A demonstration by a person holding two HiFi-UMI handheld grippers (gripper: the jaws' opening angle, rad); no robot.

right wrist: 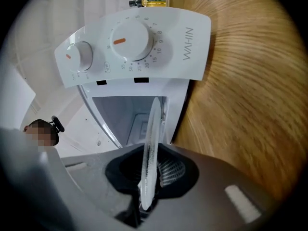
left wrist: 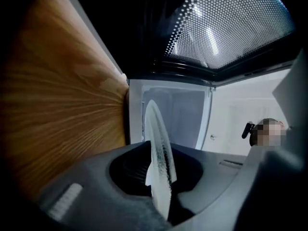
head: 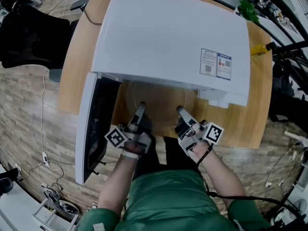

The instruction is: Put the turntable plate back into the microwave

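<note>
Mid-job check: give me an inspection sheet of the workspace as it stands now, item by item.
Surface: round wooden table, largely covered by the microwave.
Job's things: white microwave, door swung open at the left; glass turntable plate held in front of the open cavity.
Clutter: green item and yellow item at the table's far right edge.
Grippers: left gripper and right gripper each shut on the plate's near rim.
Cables: white cable on the floor at left; black cable by the right arm.
Surroundings: black chair, wood-look floor.
</note>
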